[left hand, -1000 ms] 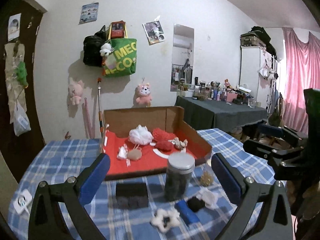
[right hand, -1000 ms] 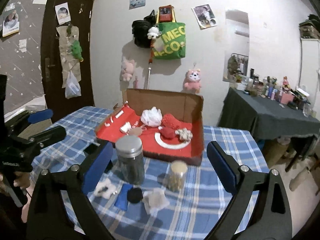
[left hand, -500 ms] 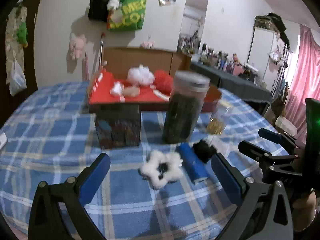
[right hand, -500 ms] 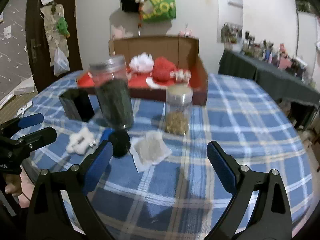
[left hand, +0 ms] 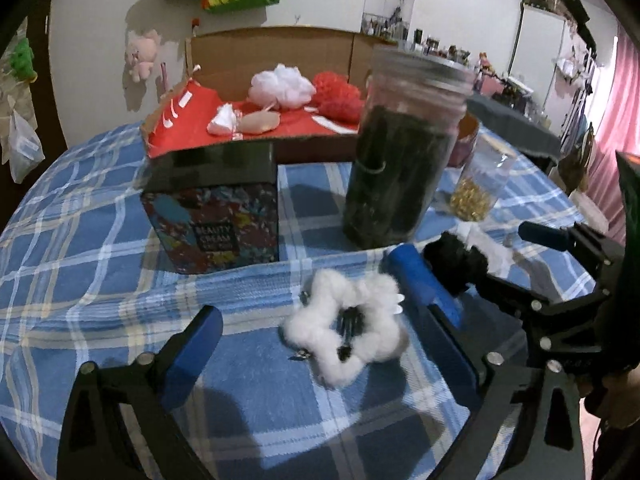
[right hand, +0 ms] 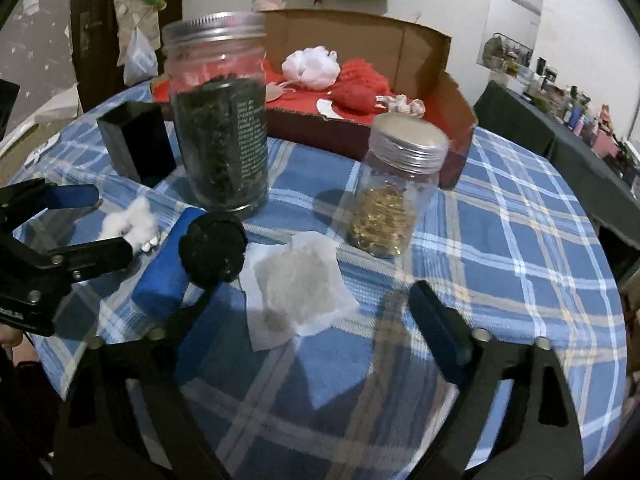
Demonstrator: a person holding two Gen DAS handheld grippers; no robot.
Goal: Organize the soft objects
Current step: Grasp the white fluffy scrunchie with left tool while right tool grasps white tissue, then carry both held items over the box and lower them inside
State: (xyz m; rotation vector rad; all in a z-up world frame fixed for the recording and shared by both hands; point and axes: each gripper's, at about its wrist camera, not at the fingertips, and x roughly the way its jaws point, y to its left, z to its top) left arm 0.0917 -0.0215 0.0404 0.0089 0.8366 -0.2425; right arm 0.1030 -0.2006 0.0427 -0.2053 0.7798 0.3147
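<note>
Four soft things are waiting near the table's (right hand: 520, 216) front edge: white fluffy flower (left hand: 346, 336), blue roll (right hand: 168, 264), black puff (right hand: 212, 248), white pad (right hand: 298, 290). Both claws, left gripper (left hand: 320, 354) and right gripper (right hand: 320, 326), are spread wide, holding nothing, so sorting is hardly begun.

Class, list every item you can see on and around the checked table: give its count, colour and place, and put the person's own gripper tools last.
Fluffy white flower-shaped scrunchie: 1, white, front of the blue checked tablecloth.
Blue foam roll: 1, blue, beside the scrunchie.
Black fuzzy pom-pom: 1, black, against the roll.
White gauzy pad: 1, whitish, right of the pom-pom.
Tall dark-filled jar: 1, clear, silver lid, table centre.
Small jar of gold pieces: 1, clear, silver lid, right of the tall jar.
Patterned black box: 1, left of the tall jar.
Red-lined cardboard tray: 1, behind; holds white and red puffs.
Left gripper: 1, black with blue pads, open around the scrunchie.
Right gripper: 1, same, open at the pad.
</note>
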